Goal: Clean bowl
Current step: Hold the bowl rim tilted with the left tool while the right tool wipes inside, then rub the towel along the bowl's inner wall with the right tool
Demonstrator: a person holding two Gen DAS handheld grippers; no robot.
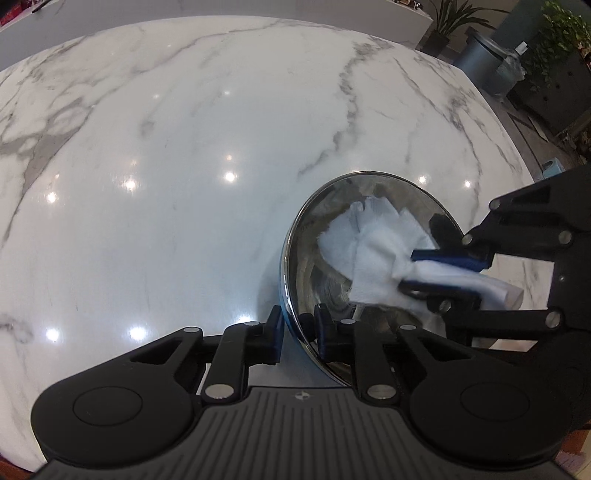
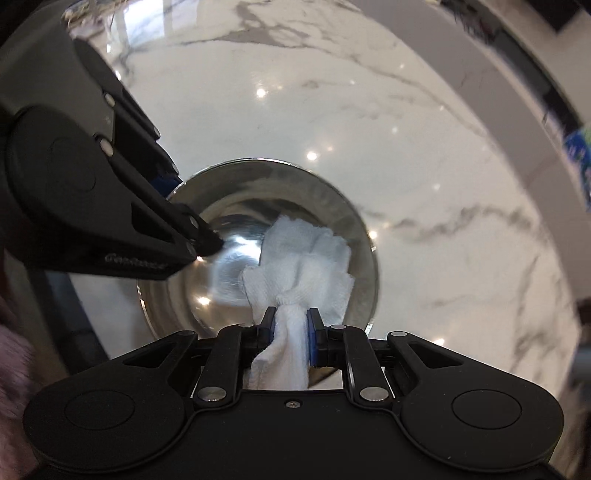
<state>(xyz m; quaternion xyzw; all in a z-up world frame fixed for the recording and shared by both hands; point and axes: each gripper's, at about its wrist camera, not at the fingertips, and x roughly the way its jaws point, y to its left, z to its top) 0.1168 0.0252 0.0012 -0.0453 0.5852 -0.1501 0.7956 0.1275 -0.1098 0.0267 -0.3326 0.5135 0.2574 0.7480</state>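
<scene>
A shiny steel bowl [image 1: 325, 273] sits on the white marble table [image 1: 184, 147], tilted toward the right. My left gripper [image 1: 298, 326] is shut on the bowl's near rim, one finger outside and one inside. My right gripper [image 2: 290, 321] is shut on a white cloth [image 2: 310, 258] and presses it against the inside wall of the bowl [image 2: 229, 206]. In the left wrist view the right gripper [image 1: 410, 267] comes in from the right with the cloth [image 1: 369, 243] spread in the bowl. In the right wrist view the left gripper [image 2: 199, 218] holds the rim at upper left.
The marble table [image 2: 406, 147] stretches wide to the left and behind the bowl. A grey bin [image 1: 484, 55] and potted plants [image 1: 565, 33] stand past the table's far right edge.
</scene>
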